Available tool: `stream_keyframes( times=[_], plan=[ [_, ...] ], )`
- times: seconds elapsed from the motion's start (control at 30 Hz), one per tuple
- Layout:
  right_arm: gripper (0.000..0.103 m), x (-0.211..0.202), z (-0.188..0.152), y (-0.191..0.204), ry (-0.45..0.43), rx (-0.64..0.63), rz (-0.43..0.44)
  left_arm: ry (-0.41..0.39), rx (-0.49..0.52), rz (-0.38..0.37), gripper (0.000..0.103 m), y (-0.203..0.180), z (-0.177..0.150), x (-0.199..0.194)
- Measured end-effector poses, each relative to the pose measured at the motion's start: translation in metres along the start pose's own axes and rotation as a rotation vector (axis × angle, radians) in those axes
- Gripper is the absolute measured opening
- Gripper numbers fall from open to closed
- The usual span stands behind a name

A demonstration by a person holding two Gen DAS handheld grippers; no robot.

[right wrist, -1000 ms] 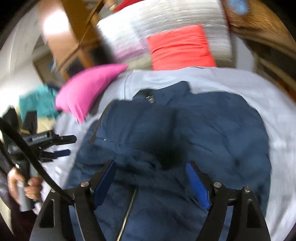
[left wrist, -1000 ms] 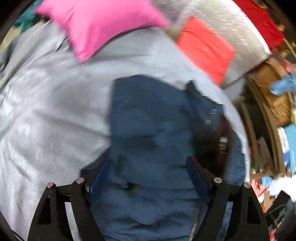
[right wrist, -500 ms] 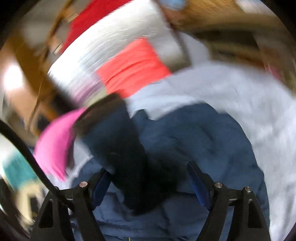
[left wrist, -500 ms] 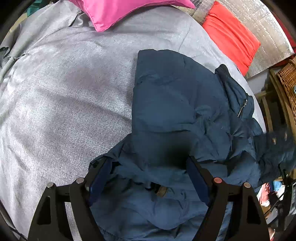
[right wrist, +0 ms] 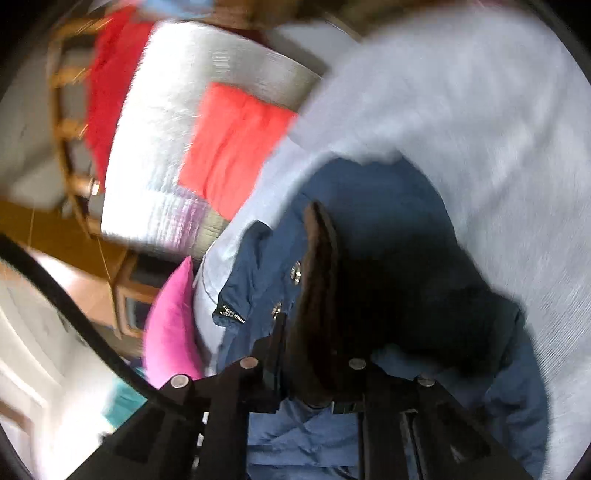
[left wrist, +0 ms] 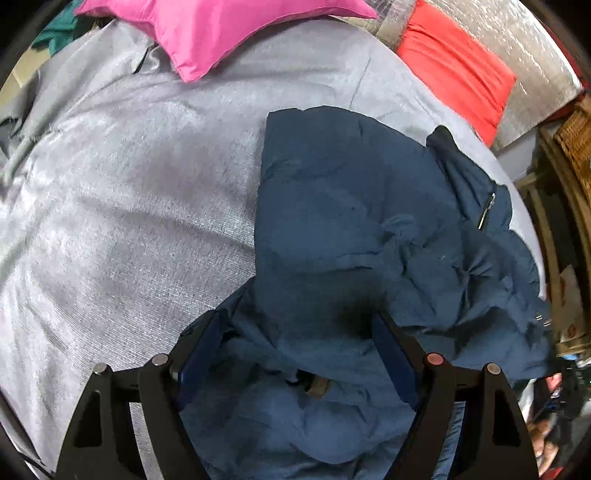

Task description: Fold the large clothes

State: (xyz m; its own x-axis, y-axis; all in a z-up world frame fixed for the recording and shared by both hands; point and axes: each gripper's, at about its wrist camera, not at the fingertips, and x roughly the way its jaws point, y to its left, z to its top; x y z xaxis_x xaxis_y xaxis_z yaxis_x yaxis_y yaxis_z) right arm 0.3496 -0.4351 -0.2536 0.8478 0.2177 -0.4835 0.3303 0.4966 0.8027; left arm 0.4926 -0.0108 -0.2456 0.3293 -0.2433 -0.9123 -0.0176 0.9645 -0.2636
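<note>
Navy puffer jacket (left wrist: 354, 236) lies crumpled on the grey bed cover (left wrist: 122, 206). In the left wrist view it fills the frame from centre out to 3 o'clock and down to 6. One panel is folded flat toward 12 o'clock; collar and zip pull (left wrist: 487, 211) sit at about 2 o'clock. Fabric is bunched and wrinkled toward 4 o'clock.

Left claw (left wrist: 295, 354): fingers spread wide, blue pads on either side of the jacket's lower folds. Cloth lies between them, nothing pinched.

Right claw (right wrist: 317, 373): fingers drawn close together, clamped on a dark fold of the jacket (right wrist: 373, 206) that stands up between them. View is heavily motion-blurred and tilted. Zip end (right wrist: 232, 314) and snap buttons show at 9 o'clock of the fingers.

Surroundings, left wrist view:
- pink pillow (left wrist: 207, 33) at 11–12 o'clock
- red-orange cushion (left wrist: 458, 70) at 1 o'clock, against a pale textured cushion (left wrist: 517, 33)
- wicker basket (left wrist: 576, 144) at 3 o'clock edge, off the bed

Right wrist view: same pink pillow (right wrist: 173, 325) at 8 o'clock, red-orange cushion (right wrist: 232, 144) at 11, wooden furniture (right wrist: 59, 236) at 9.
</note>
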Motion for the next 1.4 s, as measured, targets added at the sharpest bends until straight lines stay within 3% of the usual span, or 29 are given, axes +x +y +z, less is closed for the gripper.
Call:
stream_keyframes(
  times=[0.1,0.17,0.2,0.27,0.33,0.43,0.53,0.6,0.73,0.83,0.9,0.93,0.97,1.03,1.13,1.2,1.4],
  plan=[
    [0.017,-0.002,-0.003,0.027,-0.042,-0.167,-0.063,0.003,0.025,0.025,0.083,-0.004,0.001,0.006],
    [0.017,0.014,-0.004,0.026,-0.013,-0.239,-0.203,0.010,0.030,0.028,0.083,-0.004,0.001,0.010],
    [0.020,0.024,-0.005,0.019,0.041,-0.234,-0.245,0.008,0.029,0.026,0.083,-0.004,0.002,0.009],
    [0.022,0.025,-0.003,0.008,0.075,-0.186,-0.222,0.006,0.029,0.022,0.083,-0.003,0.003,0.008],
    [0.039,0.014,0.000,0.001,0.081,-0.147,-0.190,-0.002,0.026,0.018,0.083,-0.001,0.002,0.003],
    [0.062,-0.013,0.009,0.001,0.013,-0.156,-0.159,-0.055,0.039,0.031,0.083,0.001,0.002,-0.012],
    [0.073,-0.038,0.025,-0.007,-0.059,-0.154,-0.172,-0.108,0.041,0.016,0.083,0.003,0.004,-0.026],
    [0.074,-0.043,0.032,-0.015,-0.061,-0.118,-0.182,-0.122,0.016,-0.011,0.083,0.008,0.005,-0.029],
    [0.074,-0.014,0.043,-0.036,0.051,-0.036,-0.150,-0.065,-0.030,-0.048,0.083,0.020,0.007,-0.012],
    [0.075,0.001,0.038,-0.048,0.124,-0.006,-0.151,-0.013,-0.031,-0.006,0.083,0.022,0.003,0.004],
    [0.074,0.005,0.031,-0.036,0.116,-0.064,-0.169,-0.012,-0.022,0.007,0.083,0.021,0.003,0.003],
    [0.053,0.005,0.028,-0.028,0.111,-0.100,-0.166,-0.020,-0.020,0.011,0.083,0.020,0.003,0.000],
    [0.044,0.002,0.025,-0.012,0.097,-0.168,-0.189,-0.031,-0.016,0.015,0.083,0.018,0.004,-0.002],
    [0.038,-0.005,0.019,0.013,0.041,-0.293,-0.222,-0.056,-0.003,0.028,0.083,0.014,0.004,-0.007],
    [0.036,-0.006,0.011,0.023,0.003,-0.378,-0.288,-0.046,-0.002,0.043,0.083,0.013,0.003,-0.002],
    [0.036,0.016,0.007,0.003,0.078,-0.380,-0.395,-0.023,-0.002,0.043,0.083,0.013,0.002,0.004],
    [0.051,-0.012,0.006,0.004,0.067,-0.339,-0.342,-0.045,0.008,0.069,0.083,0.012,0.003,-0.004]
  ],
)
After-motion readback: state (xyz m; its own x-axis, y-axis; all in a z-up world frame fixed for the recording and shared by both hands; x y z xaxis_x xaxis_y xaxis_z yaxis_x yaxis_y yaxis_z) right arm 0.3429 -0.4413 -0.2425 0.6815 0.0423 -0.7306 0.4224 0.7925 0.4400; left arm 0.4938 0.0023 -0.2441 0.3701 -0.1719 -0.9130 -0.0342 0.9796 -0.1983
